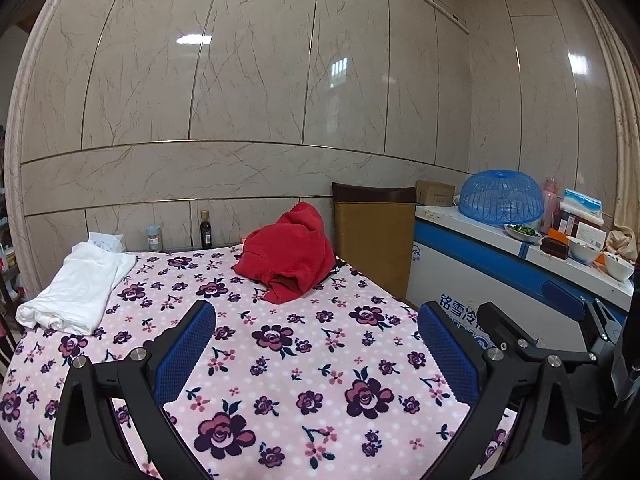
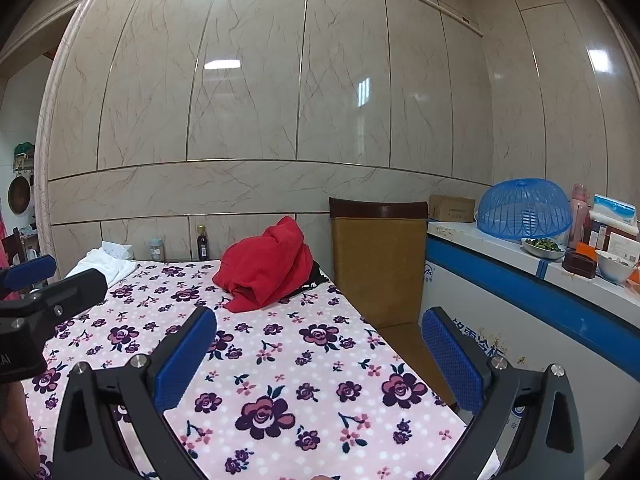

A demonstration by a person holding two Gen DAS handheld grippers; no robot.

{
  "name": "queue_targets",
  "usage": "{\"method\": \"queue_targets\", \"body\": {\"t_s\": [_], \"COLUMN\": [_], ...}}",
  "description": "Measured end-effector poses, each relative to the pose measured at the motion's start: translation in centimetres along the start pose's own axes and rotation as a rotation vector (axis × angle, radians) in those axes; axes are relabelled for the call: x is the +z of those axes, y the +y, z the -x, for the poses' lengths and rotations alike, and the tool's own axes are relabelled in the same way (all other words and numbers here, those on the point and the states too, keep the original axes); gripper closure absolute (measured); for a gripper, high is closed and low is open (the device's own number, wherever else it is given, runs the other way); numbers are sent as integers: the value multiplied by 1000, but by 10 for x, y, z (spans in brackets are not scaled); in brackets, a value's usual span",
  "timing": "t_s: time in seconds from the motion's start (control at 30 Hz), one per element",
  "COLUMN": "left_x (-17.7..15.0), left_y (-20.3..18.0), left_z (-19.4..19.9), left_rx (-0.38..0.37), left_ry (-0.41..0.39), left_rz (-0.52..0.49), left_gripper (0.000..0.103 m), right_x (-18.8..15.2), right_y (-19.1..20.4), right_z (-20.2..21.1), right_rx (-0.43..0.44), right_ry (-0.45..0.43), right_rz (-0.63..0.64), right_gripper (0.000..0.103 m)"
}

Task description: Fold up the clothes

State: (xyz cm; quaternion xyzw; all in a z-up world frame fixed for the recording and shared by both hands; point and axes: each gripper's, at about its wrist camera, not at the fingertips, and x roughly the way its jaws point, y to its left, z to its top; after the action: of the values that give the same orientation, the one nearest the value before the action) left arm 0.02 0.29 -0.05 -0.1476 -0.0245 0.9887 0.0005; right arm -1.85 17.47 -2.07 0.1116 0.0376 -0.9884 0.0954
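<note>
The left gripper (image 1: 316, 350) hovers over the near part of the worktop (image 1: 320, 360) with its fingers (image 1: 186, 354) spread wide and nothing between them. The right gripper (image 2: 320, 358) hangs just beside it at the worktop's right edge, its fingers (image 2: 454, 360) equally wide and bare. Each finger is a black angular frame with a blue pad of fine gridded rubber on its inner face.

The worktop is covered by a fleecy pink cloth printed with dark plum roses and small white dots. Well ahead of both grippers, at the far side near the wall, lies a red garment (image 1: 290, 254), a soft, nappy knit slumped in a rounded heap with one open cuff or hem turned toward the cameras. A bit of black fabric (image 2: 310, 284) shows under its right edge. To the far left lies a white garment (image 1: 80, 286), smooth thin cloth folded into a flat, long rectangle.

Behind the clothes a dark bottle (image 1: 205, 230) and a small jar (image 1: 153, 237) stand against the glossy marble-veined wall. A chair (image 1: 374, 240) with a tan back stands at the right, and beyond it a white and blue chest freezer (image 1: 480, 264) carries a blue mesh dome cover (image 1: 501, 198).
</note>
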Motion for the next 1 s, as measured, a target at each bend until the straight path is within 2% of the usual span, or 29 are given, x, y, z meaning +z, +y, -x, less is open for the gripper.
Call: {"method": "queue_targets", "body": {"t_s": [0.23,0.4,1.0], "left_x": [-4,-5,1], "left_y": [-17,-1,9], "left_z": [0,2,-1], "left_rx": [48,6,-6], "left_ry": [-27,-17,-11], "left_rz": [-47,25,40], "left_gripper": [0,0,0], "right_x": [6,9,1], "right_y": [-3,-4,4], "right_z": [3,4,-1], "right_rx": [7,11,16], "right_ry": [2,2,-4], "right_rz": [-8,-13,1], "right_gripper": [0,0,0]}}
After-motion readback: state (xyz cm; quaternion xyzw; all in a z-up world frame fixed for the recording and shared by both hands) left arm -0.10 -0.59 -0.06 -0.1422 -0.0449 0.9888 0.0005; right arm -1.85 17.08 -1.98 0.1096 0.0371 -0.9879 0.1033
